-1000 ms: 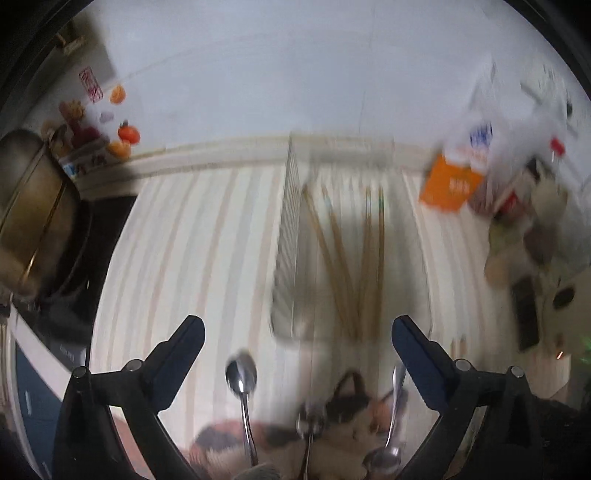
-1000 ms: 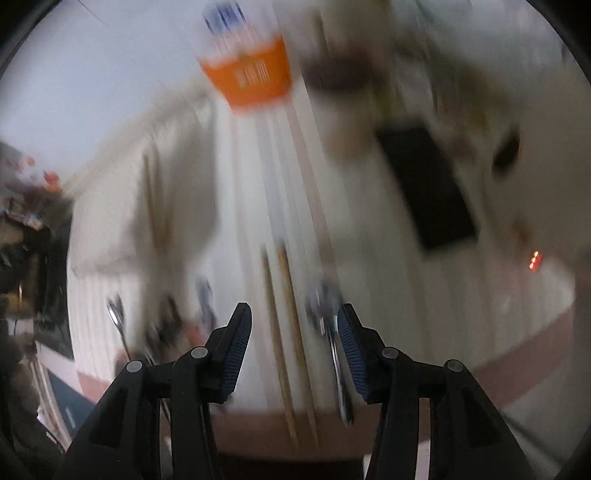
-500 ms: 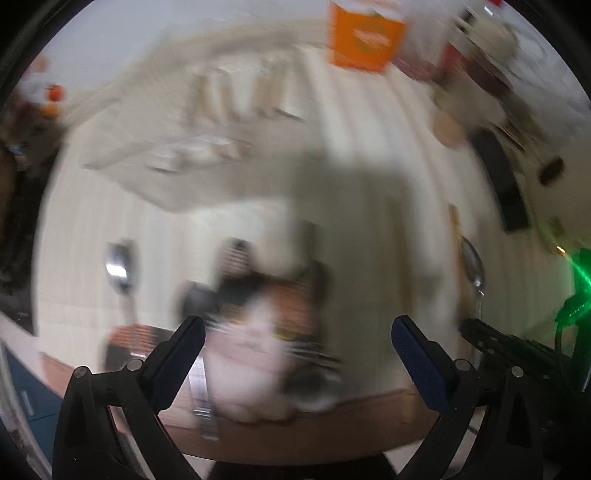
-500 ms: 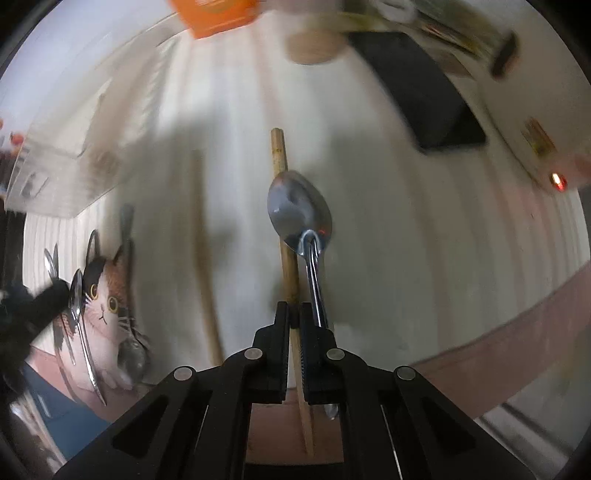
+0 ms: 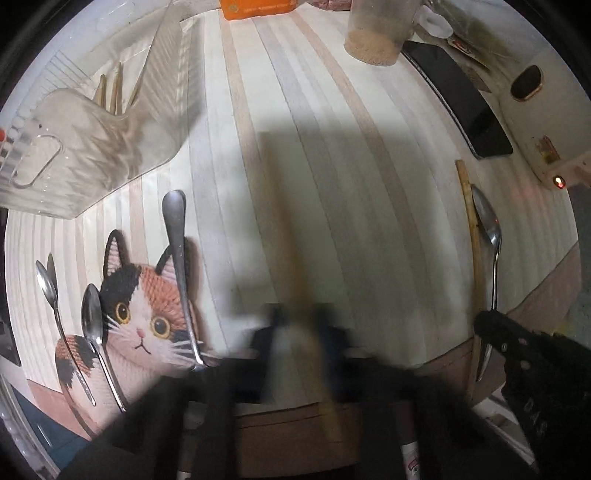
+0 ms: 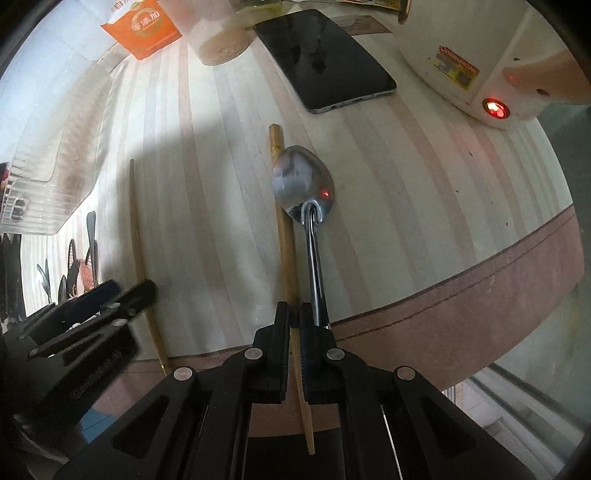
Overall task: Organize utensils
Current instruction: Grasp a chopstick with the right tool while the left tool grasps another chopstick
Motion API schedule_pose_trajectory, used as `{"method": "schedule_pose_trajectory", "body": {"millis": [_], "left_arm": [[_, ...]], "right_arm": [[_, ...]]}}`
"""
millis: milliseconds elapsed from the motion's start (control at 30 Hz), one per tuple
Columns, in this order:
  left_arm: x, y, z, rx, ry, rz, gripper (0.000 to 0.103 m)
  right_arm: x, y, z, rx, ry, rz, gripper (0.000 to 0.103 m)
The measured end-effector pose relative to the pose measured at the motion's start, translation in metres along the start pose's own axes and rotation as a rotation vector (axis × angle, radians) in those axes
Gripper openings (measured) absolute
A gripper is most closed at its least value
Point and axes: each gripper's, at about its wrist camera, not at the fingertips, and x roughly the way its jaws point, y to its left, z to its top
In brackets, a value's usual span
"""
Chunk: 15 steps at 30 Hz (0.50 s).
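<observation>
The right gripper (image 6: 291, 317) is clamped on a chopstick (image 6: 283, 229) near the counter (image 6: 424, 206) edge, with a spoon (image 6: 306, 184) lying just beside the stick, its bowl touching it and its handle running under the right-hand finger. The left gripper (image 5: 299, 325) is a blur in its own view; its fingers appear drawn in around a second chopstick (image 5: 284, 236), though whether they actually grip it cannot be told. In the right view, that gripper (image 6: 122, 295) sits at the lower end of the second stick (image 6: 138, 236).

Left of it, three more spoons (image 5: 179, 266) rest on or beside a cat-face mat (image 5: 140, 314). Beyond the mat stands a clear ribbed tray (image 5: 92, 122) holding more chopsticks (image 5: 114, 88).

Farther back sit a dark tablet (image 6: 325, 59), a jar (image 5: 376, 37) of tan grains and an orange carton (image 6: 142, 27) with white Chinese characters, only partly legible. At the right, a white appliance (image 6: 476, 59) shows a lit red lamp and a yellow label too small to read.
</observation>
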Motion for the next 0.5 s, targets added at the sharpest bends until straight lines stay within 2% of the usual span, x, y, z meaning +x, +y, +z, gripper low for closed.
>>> {"method": "schedule_pose_trajectory", "body": {"millis": [100, 200, 500], "left_arm": [[-0.001, 0.014, -0.005, -0.025, 0.016, 0.004, 0.005], [-0.004, 0.030, -0.012, -0.049, 0.025, -0.010, 0.005], [-0.006, 0.045, -0.012, -0.052, 0.026, -0.001, 0.006]], "right_arm": [[-0.005, -0.002, -0.004, -0.016, -0.002, -0.015, 0.005], [-0.003, 0.010, -0.008, -0.041, 0.031, 0.035, 0.005], [-0.004, 0.029, -0.007, -0.113, 0.037, -0.018, 0.006]]}}
